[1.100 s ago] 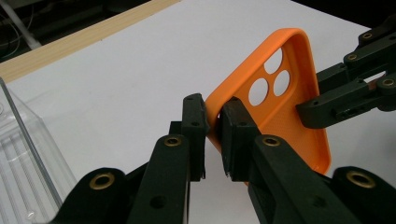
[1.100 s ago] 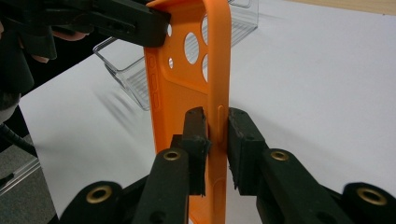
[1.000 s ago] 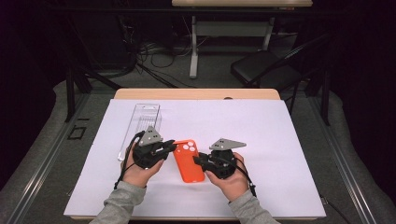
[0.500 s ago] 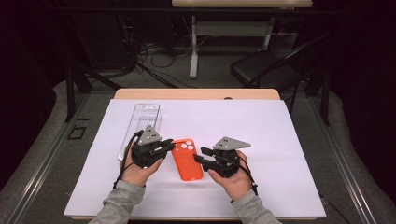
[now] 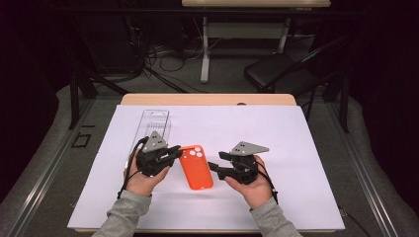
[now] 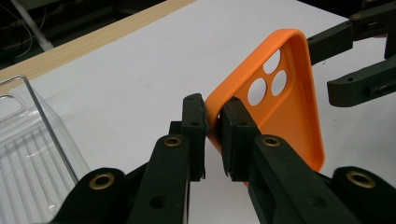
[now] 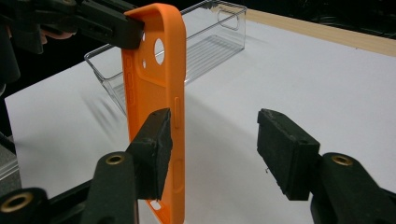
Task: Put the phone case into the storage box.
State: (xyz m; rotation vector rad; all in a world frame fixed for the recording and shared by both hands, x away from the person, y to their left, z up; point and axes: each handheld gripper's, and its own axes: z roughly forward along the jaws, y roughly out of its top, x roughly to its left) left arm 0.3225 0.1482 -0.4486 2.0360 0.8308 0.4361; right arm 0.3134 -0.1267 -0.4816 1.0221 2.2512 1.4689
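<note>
clear bin (image 5: pixel 154 123) crowds left, right side open

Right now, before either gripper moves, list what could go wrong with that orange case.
1. The left gripper pinches the orange phone case only by one thin rim near the camera holes, so the soft case may twist or slip out.
2. The right gripper is open, with one pad beside the case's side edge; closing carelessly could knock the case instead of gripping it.
3. The clear plastic tray sits close behind the left gripper; a swing backward might bump it.
</note>
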